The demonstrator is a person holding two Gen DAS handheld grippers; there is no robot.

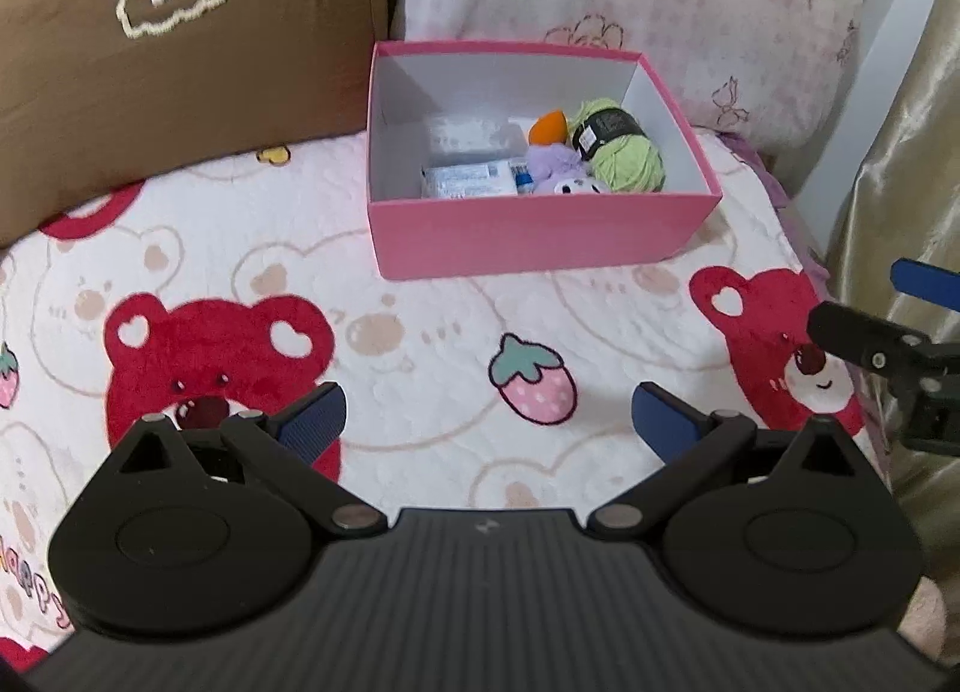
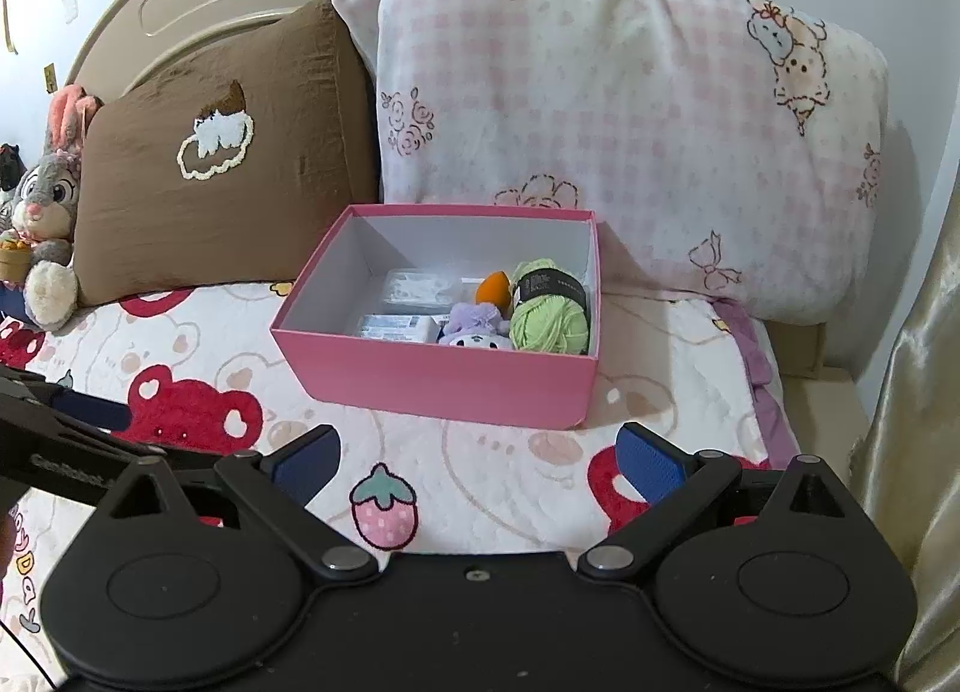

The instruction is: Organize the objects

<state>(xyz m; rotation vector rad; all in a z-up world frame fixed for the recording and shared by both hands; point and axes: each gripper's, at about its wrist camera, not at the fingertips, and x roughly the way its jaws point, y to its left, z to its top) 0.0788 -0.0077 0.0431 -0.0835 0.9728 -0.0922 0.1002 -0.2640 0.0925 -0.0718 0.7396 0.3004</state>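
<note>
Straight ahead of both grippers, an open pink cardboard box with a white interior (image 2: 441, 380) is sitting on a plush white bedspread printed with red bears and strawberries (image 1: 420, 344), its long side running left to right across both views. Inside it, gathered toward the right end, are lying a ball of pale green yarn with a black paper band (image 2: 549, 308), a small purple and white plush toy (image 2: 474, 326), an orange teardrop-shaped sponge (image 2: 493, 287) and some flat clear-wrapped packets (image 2: 399, 326). Behind the box, a brown fleece pillow with a white cloud patch (image 2: 240, 176) and a pink checked pillow with cartoon animals (image 2: 630, 122) are leaning against the headboard, and a grey plush rabbit (image 2: 45, 212) is sitting at the far left. No loose object is showing on the bedspread between the tools and the box. The left gripper (image 1: 489, 422) is hovering with its blue-padded fingers spread wide and nothing between them; the right gripper (image 2: 480, 461) is likewise spread wide and empty. The two are sitting side by side, the box appearing roughly equally near to each, so the sorting looks finished or nearly so.
</note>
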